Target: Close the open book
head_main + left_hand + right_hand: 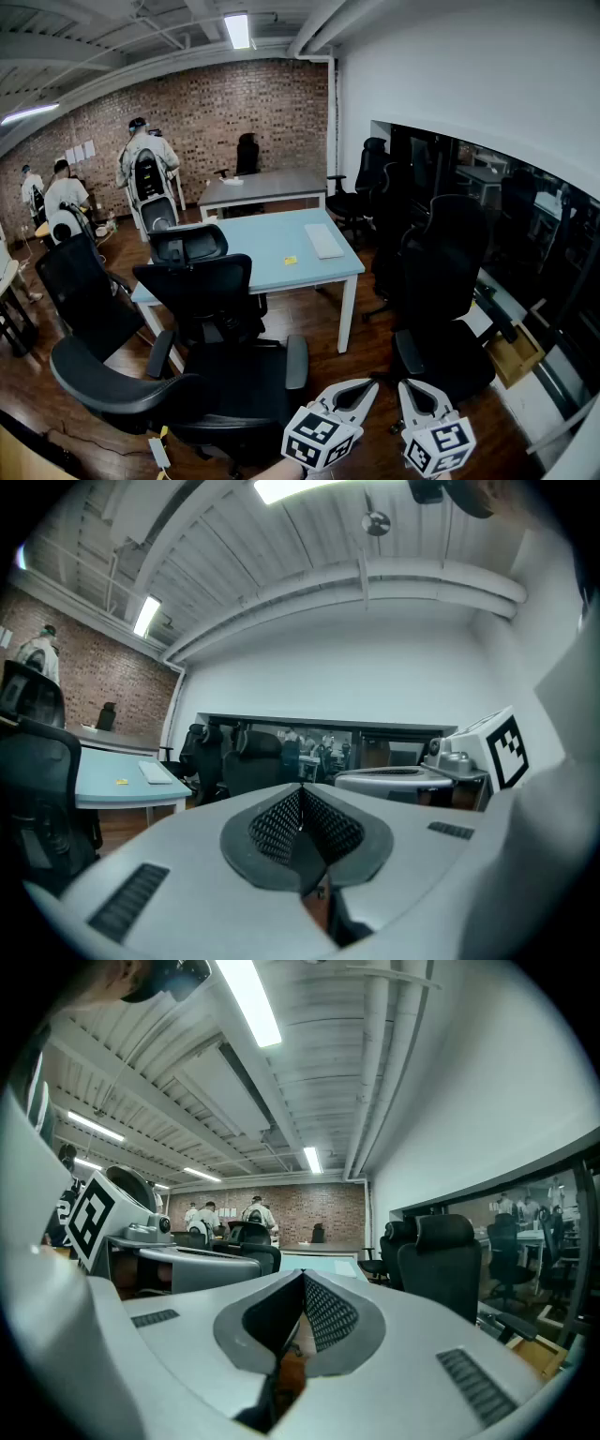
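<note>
A flat white book (pixel 323 241) lies on the light blue table (pixel 272 267) at its right side, far ahead of me; I cannot tell whether it is open. In the left gripper view the book (pixel 155 772) is small, at the left on the table (pixel 103 794). Both grippers hang low at the bottom of the head view, well short of the table. My left gripper (pixel 364 387) is shut with nothing between its jaws, pads together (pixel 301 791). My right gripper (pixel 409 386) is also shut and empty (pixel 303 1279). They are held side by side and level.
Black office chairs (pixel 211 300) crowd the table's near and left sides, and more chairs (pixel 441 281) stand at the right by a dark glass wall. A yellow note (pixel 291 260) lies on the table. A grey table (pixel 267 187) and several people (pixel 141 150) are by the brick wall.
</note>
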